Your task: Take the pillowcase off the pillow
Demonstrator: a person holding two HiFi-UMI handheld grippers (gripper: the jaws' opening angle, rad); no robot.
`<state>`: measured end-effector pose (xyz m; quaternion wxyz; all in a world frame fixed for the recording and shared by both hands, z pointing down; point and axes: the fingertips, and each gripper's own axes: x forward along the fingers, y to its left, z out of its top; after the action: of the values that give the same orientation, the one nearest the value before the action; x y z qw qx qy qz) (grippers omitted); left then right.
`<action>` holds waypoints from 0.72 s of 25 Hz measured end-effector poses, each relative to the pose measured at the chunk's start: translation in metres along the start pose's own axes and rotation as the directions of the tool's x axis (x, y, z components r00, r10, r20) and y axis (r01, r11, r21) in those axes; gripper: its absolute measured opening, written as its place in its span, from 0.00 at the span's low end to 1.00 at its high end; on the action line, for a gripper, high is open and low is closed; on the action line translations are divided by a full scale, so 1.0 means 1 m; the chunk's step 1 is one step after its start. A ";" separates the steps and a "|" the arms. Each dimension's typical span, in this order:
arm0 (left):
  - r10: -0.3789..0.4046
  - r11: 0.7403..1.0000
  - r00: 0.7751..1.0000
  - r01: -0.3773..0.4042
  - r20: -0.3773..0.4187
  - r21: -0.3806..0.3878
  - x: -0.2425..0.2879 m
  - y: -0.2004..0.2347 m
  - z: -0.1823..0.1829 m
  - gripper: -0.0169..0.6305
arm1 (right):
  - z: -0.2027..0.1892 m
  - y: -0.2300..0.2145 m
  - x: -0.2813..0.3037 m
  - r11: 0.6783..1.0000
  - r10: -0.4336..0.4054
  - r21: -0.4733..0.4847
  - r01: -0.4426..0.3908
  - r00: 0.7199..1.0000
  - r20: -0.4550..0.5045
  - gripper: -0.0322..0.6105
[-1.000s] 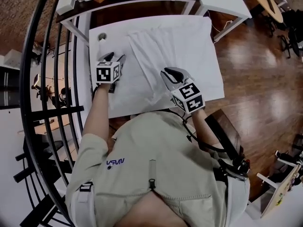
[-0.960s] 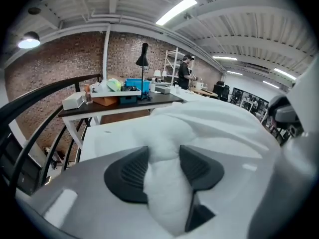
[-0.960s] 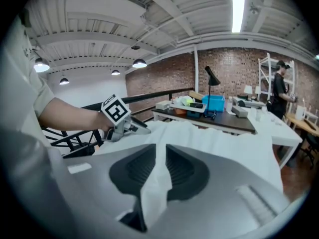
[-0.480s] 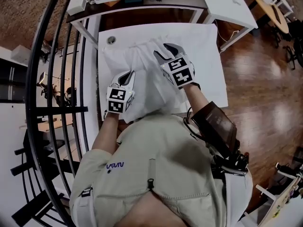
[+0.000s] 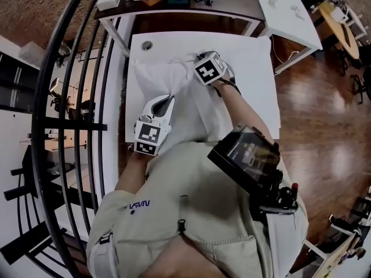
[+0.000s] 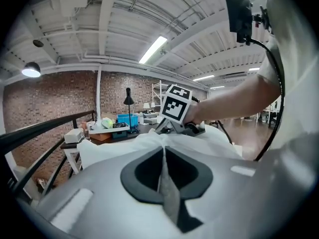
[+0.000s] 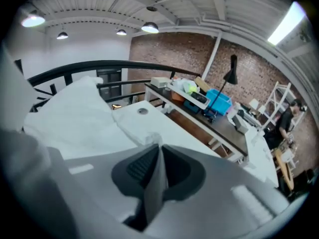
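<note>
Working at a white table (image 5: 255,57) over wood floor (image 5: 324,126), black railing (image 5: 75,97) on left, cluttered dark desk (image 5: 185,10) at far side, brick wall (image 6: 50,98) beyond. L arm bent short, left gripper (image 6: 162,144) near me, pointing far and nearly level, fingers together, pinching white pillowcase (image 5: 185,100). R arm stretched out, right gripper (image 7: 158,144) at far end, tipped downward; its fingers have just been closing and now nip a fold of same fabric. Pillowcase lies mid-table, long axis approx near to far, between both grippers.
</note>
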<state>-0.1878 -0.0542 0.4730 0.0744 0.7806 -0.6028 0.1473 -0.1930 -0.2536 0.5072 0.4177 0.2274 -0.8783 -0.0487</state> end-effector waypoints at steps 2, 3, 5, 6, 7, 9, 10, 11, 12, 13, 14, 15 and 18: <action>0.013 1.000 1.000 -0.014 0.017 0.013 -0.006 0.005 0.004 0.05 | 0.005 -0.022 -0.007 0.997 -0.073 0.038 0.071 0.997 0.032 0.08; 0.025 1.000 0.999 -0.025 0.030 0.012 -0.009 0.008 0.006 0.05 | 0.005 -0.036 -0.012 0.992 -0.108 0.066 0.106 0.993 0.041 0.08; 0.046 0.999 0.998 -0.046 0.051 0.004 -0.014 0.012 0.009 0.05 | -0.004 -0.064 -0.021 0.976 -0.181 0.129 0.175 0.983 0.036 0.08; 0.051 0.999 0.997 -0.051 0.056 0.000 -0.016 0.014 0.009 0.05 | -0.013 -0.079 -0.025 0.964 -0.217 0.164 0.211 0.976 0.020 0.08; 0.057 0.998 0.996 -0.057 0.062 -0.007 -0.018 0.015 0.009 0.05 | -0.024 -0.094 -0.029 0.948 -0.254 0.199 0.249 0.967 -0.001 0.08; 0.071 0.997 0.994 -0.068 0.078 -0.042 -0.022 0.021 0.009 0.05 | -0.046 -0.124 -0.040 0.907 -0.326 0.266 0.325 0.944 -0.044 0.07; 0.076 0.995 0.994 -0.070 0.085 -0.070 -0.023 0.024 0.008 0.05 | -0.057 -0.138 -0.046 0.885 -0.357 0.298 0.359 0.932 -0.062 0.07; 0.080 0.992 0.993 -0.070 0.089 -0.102 -0.023 0.028 0.007 0.05 | -0.069 -0.151 -0.052 0.861 -0.384 0.328 0.388 0.920 -0.078 0.07; 0.082 0.989 0.993 -0.070 0.089 -0.132 -0.021 0.031 0.004 0.05 | -0.080 -0.161 -0.057 0.838 -0.404 0.358 0.411 0.909 -0.098 0.07; 0.085 0.984 0.993 -0.071 0.086 -0.161 -0.017 0.035 0.000 0.05 | -0.091 -0.168 -0.059 0.821 -0.411 0.385 0.422 0.904 -0.116 0.07; 0.092 0.979 0.993 -0.075 0.079 -0.187 -0.012 0.039 -0.004 0.05 | -0.098 -0.170 -0.058 0.814 -0.406 0.402 0.419 0.906 -0.120 0.07; 0.102 0.973 0.992 -0.086 0.068 -0.213 -0.005 0.045 -0.010 0.05 | -0.098 -0.169 -0.054 0.822 -0.394 0.405 0.400 0.913 -0.102 0.07; 0.137 0.966 0.990 -0.130 0.015 -0.224 0.021 0.063 -0.024 0.05 | -0.089 -0.148 -0.037 0.875 -0.311 0.383 0.297 0.950 -0.027 0.08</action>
<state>-0.2471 -0.0828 0.4983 0.1421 0.7272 -0.6677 0.0717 -0.0520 -0.3601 0.4977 0.3369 0.4385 -0.8314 0.0547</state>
